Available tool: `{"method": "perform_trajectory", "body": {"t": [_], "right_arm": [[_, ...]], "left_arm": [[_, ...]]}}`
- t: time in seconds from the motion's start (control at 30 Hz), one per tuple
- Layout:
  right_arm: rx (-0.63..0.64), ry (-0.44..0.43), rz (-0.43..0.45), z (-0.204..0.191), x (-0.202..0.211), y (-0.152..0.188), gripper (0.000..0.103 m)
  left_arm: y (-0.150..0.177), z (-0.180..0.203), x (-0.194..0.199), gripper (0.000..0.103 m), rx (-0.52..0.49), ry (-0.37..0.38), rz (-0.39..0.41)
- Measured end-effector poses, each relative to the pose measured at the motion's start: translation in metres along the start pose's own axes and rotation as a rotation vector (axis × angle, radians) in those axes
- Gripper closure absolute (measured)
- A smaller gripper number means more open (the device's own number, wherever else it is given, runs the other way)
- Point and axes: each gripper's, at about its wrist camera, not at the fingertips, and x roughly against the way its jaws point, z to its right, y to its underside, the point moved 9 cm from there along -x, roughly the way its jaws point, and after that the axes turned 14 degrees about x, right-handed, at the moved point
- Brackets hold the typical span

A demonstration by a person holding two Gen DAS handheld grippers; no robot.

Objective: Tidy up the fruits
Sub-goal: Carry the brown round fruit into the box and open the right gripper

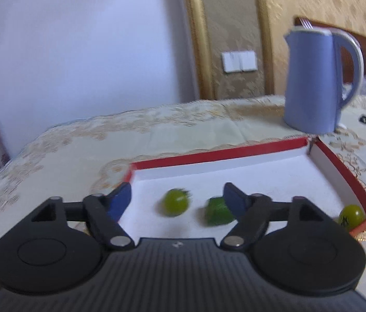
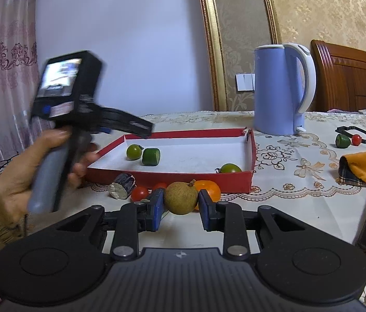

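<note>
The right gripper [image 2: 179,206] clamps its blue-padded black jaws on a round, brownish, rough-skinned fruit [image 2: 180,198], holding it just in front of the shallow red cardboard tray with a white inside [image 2: 172,177]. Behind that fruit, also against the tray's near wall, sit a smooth orange citrus [image 2: 210,189], two glossy red cherry tomatoes [image 2: 139,193] and a dark stubby chunk with a pale cut face [image 2: 122,189].

The left gripper [image 1: 177,202] stands spread wide over the tray's near edge [image 1: 216,153], nothing pressed between its blue pads. Inside the tray lie a round green tomato [image 1: 175,202], a green cylinder-shaped cut piece [image 1: 218,212] beside it, and a second green tomato [image 1: 351,214] in the tray's near right corner. The person's left hand [image 2: 40,166] grips the tool's grey handle at the tray's left.

Behind the tray's far right corner stands a smooth lilac plastic kettle [image 2: 279,91]. Everything rests on a cream embroidered tablecloth [image 2: 299,171].
</note>
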Motion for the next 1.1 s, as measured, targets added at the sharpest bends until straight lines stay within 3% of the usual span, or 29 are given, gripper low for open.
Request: {"method": "perform_trajectory", "body": {"t": [0.13,0.27,0.43,0.73,1.1], "right_arm": [[0.000,0.000,0.002,-0.003,-0.004,-0.003,0.075],[0.026,0.000,0.012,-0.010,-0.007,-0.011,0.075],[0.063,0.011,0.027,-0.013,-0.014,-0.026,0.075],[0.096,0.052,0.033,0.005,-0.045,-0.060,0.075],[0.106,0.087,-0.064,0.032,-0.114,-0.074,0.075]], "left_arm": [[0.010,-0.042,0.029,0.015,0.090,-0.036,0.036],[0.027,-0.071,0.040,0.014,0.087,-0.125,0.038],[0.039,-0.094,0.042,0.014,0.125,-0.165,0.013],[0.051,-0.111,0.042,0.007,0.106,-0.213,0.010],[0.057,-0.117,0.038,0.004,0.097,-0.236,-0.004]]}}
